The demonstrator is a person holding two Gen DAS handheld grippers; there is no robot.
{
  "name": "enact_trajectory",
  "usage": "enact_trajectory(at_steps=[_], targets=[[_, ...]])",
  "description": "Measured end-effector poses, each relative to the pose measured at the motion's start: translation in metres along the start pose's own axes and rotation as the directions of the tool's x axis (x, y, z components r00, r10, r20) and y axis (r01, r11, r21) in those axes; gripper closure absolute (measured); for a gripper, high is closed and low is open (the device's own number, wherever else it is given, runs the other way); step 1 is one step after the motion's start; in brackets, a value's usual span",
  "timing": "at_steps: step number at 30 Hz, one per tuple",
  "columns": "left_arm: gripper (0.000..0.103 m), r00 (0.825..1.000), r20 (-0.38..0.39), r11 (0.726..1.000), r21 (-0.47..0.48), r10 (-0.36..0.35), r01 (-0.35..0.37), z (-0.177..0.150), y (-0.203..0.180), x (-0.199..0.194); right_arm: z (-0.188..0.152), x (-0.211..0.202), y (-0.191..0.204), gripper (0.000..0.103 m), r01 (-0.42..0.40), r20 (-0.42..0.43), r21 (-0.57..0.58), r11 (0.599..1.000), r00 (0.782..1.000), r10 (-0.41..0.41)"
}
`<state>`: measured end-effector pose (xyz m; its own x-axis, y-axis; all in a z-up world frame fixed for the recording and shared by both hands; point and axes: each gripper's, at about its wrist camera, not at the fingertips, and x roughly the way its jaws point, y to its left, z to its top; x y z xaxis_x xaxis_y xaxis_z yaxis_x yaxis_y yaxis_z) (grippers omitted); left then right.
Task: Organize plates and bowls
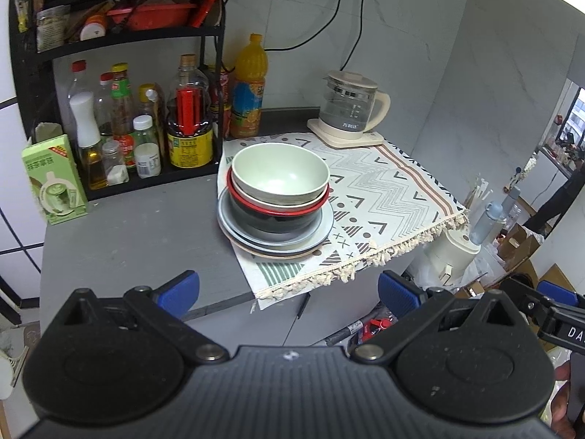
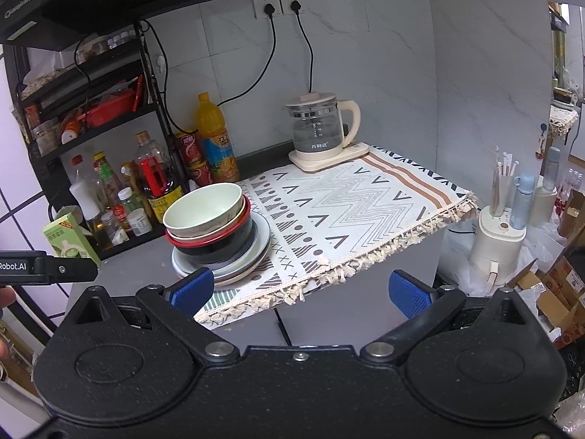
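Observation:
A stack of dishes stands at the left edge of the patterned cloth (image 1: 384, 197). On top is a pale green bowl (image 1: 279, 173), nested in a red-rimmed black bowl (image 1: 281, 216), on a grey-blue plate (image 1: 321, 234) and more plates beneath. The stack also shows in the right wrist view, with the green bowl (image 2: 203, 210) and the black bowl (image 2: 219, 245). My left gripper (image 1: 289, 291) is open and empty, held back from the counter's front edge. My right gripper (image 2: 301, 289) is open and empty, in front of the cloth's fringe.
A glass kettle (image 1: 349, 104) stands at the back of the cloth. A black rack (image 1: 120, 183) with several bottles and a green carton (image 1: 55, 179) stand at the left. An orange juice bottle (image 1: 248, 87) is behind the stack. A white appliance (image 2: 497, 241) stands right of the counter.

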<state>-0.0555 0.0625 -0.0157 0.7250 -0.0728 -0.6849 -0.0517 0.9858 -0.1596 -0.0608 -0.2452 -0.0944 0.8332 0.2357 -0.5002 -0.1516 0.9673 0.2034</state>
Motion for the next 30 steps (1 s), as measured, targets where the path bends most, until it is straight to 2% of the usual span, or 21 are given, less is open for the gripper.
enact_trajectory(at_steps=[15, 30], targets=[[0.000, 1.000, -0.005, 1.000, -0.007, 0.019, -0.020, -0.012, -0.005, -0.011, -0.002, -0.014, -0.005, 0.000, -0.016, 0.014, -0.037, 0.999, 1.000, 0.017], [0.000, 1.000, 0.006, 1.000, 0.008, 0.028, -0.028, -0.008, -0.012, -0.006, 0.001, -0.013, -0.011, 0.000, -0.011, 0.014, -0.041, 0.999, 1.000, 0.012]])
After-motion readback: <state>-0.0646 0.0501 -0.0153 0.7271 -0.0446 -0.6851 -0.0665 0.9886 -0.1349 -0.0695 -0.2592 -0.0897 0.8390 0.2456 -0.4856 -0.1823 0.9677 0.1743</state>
